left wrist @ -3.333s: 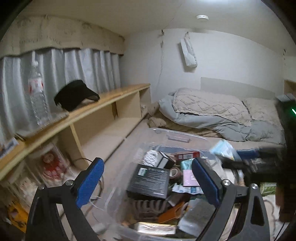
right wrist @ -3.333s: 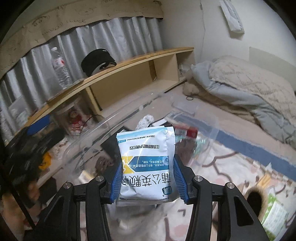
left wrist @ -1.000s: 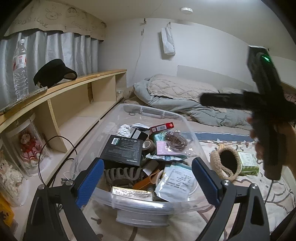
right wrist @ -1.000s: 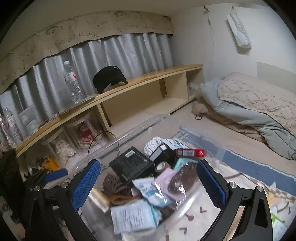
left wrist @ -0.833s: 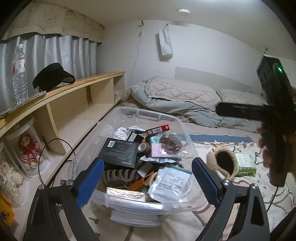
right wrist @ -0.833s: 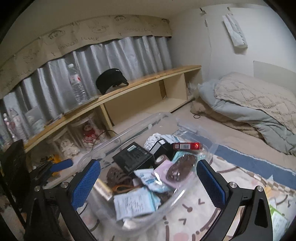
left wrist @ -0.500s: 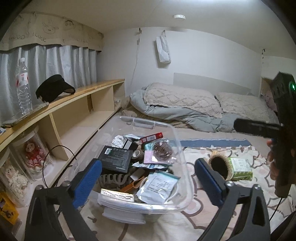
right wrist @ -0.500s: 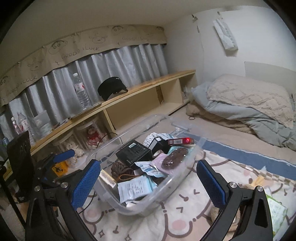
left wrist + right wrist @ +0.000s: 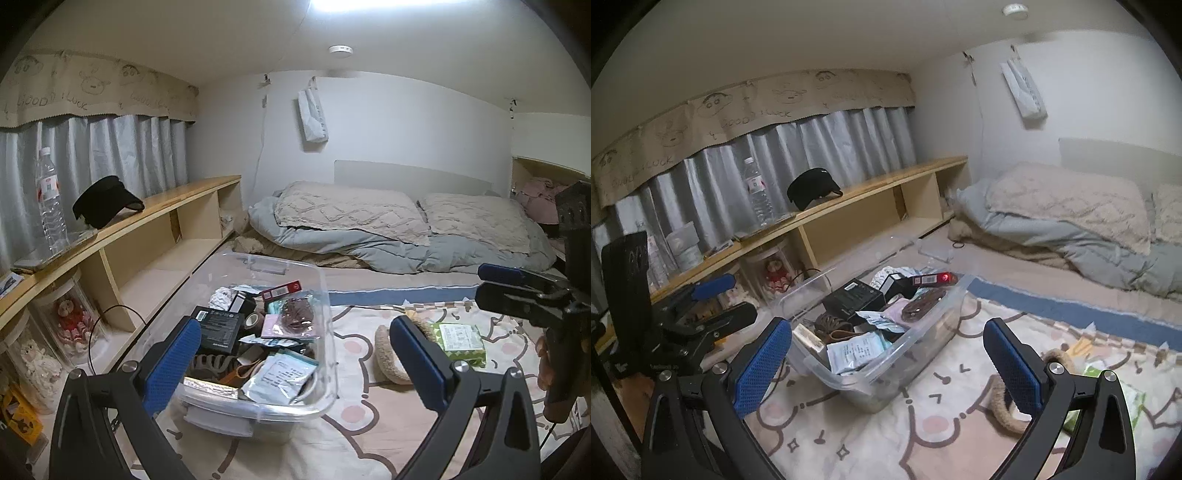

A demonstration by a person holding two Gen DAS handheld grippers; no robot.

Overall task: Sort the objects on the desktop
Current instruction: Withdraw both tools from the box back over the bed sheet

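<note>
Clear plastic bin (image 9: pixel 325 369), stuffed and likely heavy, is seen just ahead of the left gripper (image 9: pixel 295 363), spread wide, nothing held. Best gripped by the stiff rim; walls look slippery. Right gripper (image 9: pixel 888 365) is spread empty too.

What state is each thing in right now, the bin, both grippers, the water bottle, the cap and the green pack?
clear storage bin: lidless, filled with small items
left gripper: open, jaws have just been opening, nothing between them
right gripper: open, empty
water bottle: upright on the shelf
black cap: resting on the shelf
green pack: lying flat outside the bin
</note>
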